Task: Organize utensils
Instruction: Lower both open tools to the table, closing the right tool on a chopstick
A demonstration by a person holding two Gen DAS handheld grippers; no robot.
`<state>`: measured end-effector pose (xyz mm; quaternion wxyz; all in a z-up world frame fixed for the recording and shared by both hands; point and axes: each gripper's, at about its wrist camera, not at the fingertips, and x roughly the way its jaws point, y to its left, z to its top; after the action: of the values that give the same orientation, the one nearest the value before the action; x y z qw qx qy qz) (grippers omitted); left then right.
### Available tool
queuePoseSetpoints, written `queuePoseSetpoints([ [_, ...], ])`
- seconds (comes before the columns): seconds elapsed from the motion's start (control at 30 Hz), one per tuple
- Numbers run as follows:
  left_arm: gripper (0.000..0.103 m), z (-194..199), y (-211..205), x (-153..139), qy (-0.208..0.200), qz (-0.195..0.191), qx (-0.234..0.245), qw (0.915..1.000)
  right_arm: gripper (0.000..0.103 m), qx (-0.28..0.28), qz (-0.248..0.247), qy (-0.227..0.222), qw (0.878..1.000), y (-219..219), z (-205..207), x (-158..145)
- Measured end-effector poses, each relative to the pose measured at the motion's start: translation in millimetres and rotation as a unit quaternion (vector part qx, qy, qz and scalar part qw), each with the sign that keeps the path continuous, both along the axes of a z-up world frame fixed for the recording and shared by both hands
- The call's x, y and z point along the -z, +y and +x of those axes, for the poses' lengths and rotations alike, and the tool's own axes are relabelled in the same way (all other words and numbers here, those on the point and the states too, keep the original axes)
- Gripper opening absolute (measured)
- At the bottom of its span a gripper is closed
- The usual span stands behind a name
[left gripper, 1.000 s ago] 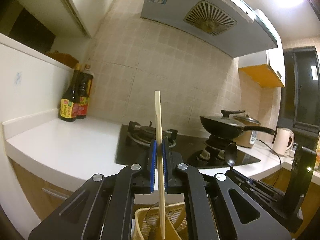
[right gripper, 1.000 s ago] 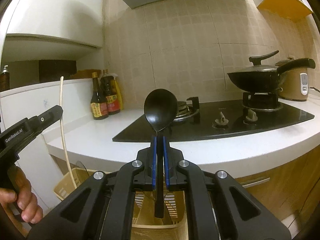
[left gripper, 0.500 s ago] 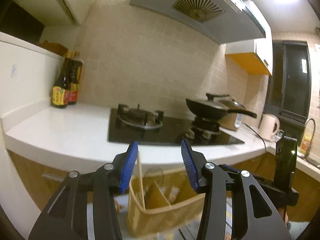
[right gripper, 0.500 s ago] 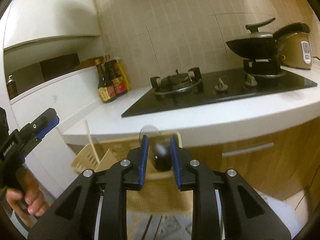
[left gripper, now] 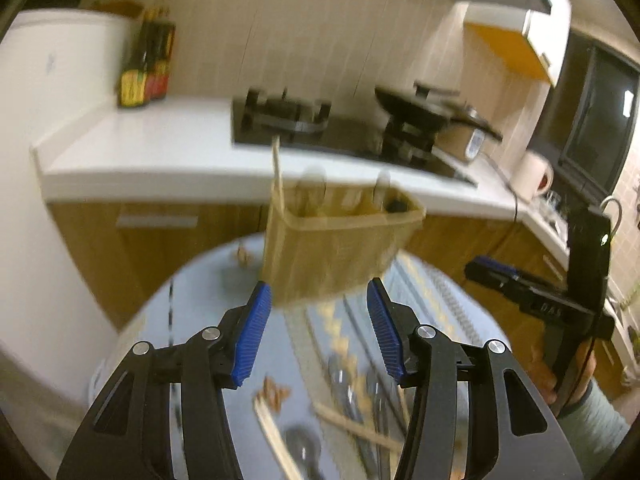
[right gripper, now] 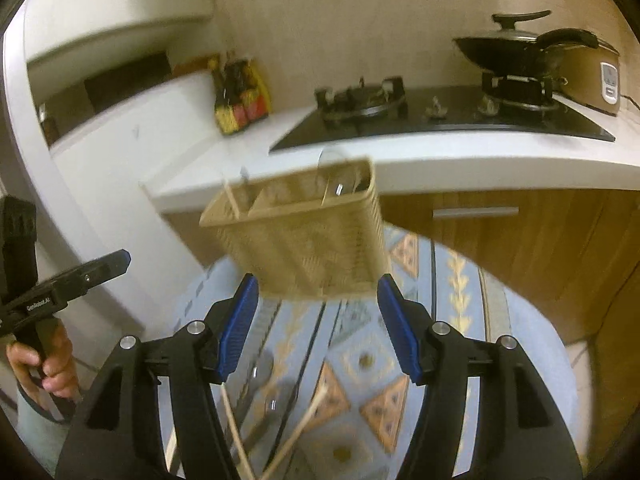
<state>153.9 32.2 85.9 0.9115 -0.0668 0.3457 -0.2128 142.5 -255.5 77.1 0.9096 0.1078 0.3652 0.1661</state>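
A tan slotted utensil basket (left gripper: 336, 248) stands at the far side of a round table with a patterned blue cloth (left gripper: 436, 300); it also shows in the right wrist view (right gripper: 308, 244). A wooden chopstick (left gripper: 277, 176) and a dark spoon (left gripper: 394, 204) stand in its compartments. My left gripper (left gripper: 318, 332) is open and empty, back from the basket. My right gripper (right gripper: 318, 324) is open and empty too. Loose chopsticks (right gripper: 298, 436) and metal spoons (left gripper: 348, 392) lie on the cloth below the grippers.
Behind the table runs a white counter (right gripper: 480, 160) with a black gas hob (right gripper: 440, 120), a lidded pan (right gripper: 520, 52), a rice cooker (right gripper: 596, 76) and sauce bottles (right gripper: 240, 104). Wooden cabinet doors (right gripper: 500, 232) are under it.
Both grippers let go: the chopstick and the dark spoon now stand in the basket. Both grippers opened wide, pulled back and tilted down, bringing the table into view.
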Motion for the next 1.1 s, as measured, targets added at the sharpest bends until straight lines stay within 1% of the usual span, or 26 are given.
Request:
queuePoseSetpoints([
  [0.1,0.048,-10,3,17,0.047,0.021,0.009,0.9986,0.058,-0.033,-0.014,0.025,0.999,17,-10,3],
  [0.13,0.048,-12,4,22,0.057,0.025,0.014,0.9979,0.058,-0.044,-0.026,0.039,0.998,25,-14,6],
  [0.23,0.048,-23,4,46,0.105,0.039,0.034,0.9932,0.058,-0.070,-0.050,0.084,0.993,48,-22,21],
  [0.3,0.048,-28,4,60,0.129,0.046,0.044,0.9896,0.058,-0.092,-0.042,0.123,0.987,58,-23,34],
  [0.33,0.047,-31,4,68,0.140,0.048,0.049,0.9877,0.058,-0.110,-0.032,0.146,0.983,65,-23,42],
  [0.37,0.046,-33,3,73,0.148,0.047,0.053,0.9864,0.058,-0.118,-0.032,0.157,0.980,71,-24,47],
  [0.4,0.046,-34,5,79,0.159,0.043,0.053,0.9850,0.057,-0.127,-0.046,0.161,0.978,80,-26,52],
  [0.47,0.045,-34,9,92,0.182,0.030,0.055,0.9813,0.053,-0.139,-0.074,0.161,0.974,93,-29,58],
  [0.5,0.043,-34,10,99,0.194,0.023,0.060,0.9790,0.051,-0.146,-0.084,0.165,0.972,99,-29,61],
  [0.53,0.037,-34,12,105,0.204,0.018,0.062,0.9769,0.046,-0.157,-0.088,0.172,0.969,106,-29,66],
  [0.57,0.033,-34,11,108,0.209,0.017,0.064,0.9756,0.044,-0.166,-0.089,0.178,0.966,112,-30,69],
  [0.6,0.033,-34,11,112,0.214,0.016,0.068,0.9744,0.038,-0.173,-0.094,0.185,0.963,117,-29,73],
  [0.7,0.033,-37,7,120,0.219,0.021,0.080,0.9722,0.034,-0.183,-0.094,0.197,0.958,125,-25,82],
  [0.77,0.033,-41,-2,125,0.221,0.037,0.089,0.9705,0.032,-0.190,-0.092,0.207,0.955,130,-20,87],
  [0.97,0.033,-45,-16,131,0.219,0.079,0.094,0.9681,0.029,-0.205,-0.107,0.230,0.945,144,-13,101],
  [1.1,0.033,-44,-14,130,0.219,0.080,0.096,0.9677,0.029,-0.206,-0.123,0.240,0.941,150,-10,111],
])
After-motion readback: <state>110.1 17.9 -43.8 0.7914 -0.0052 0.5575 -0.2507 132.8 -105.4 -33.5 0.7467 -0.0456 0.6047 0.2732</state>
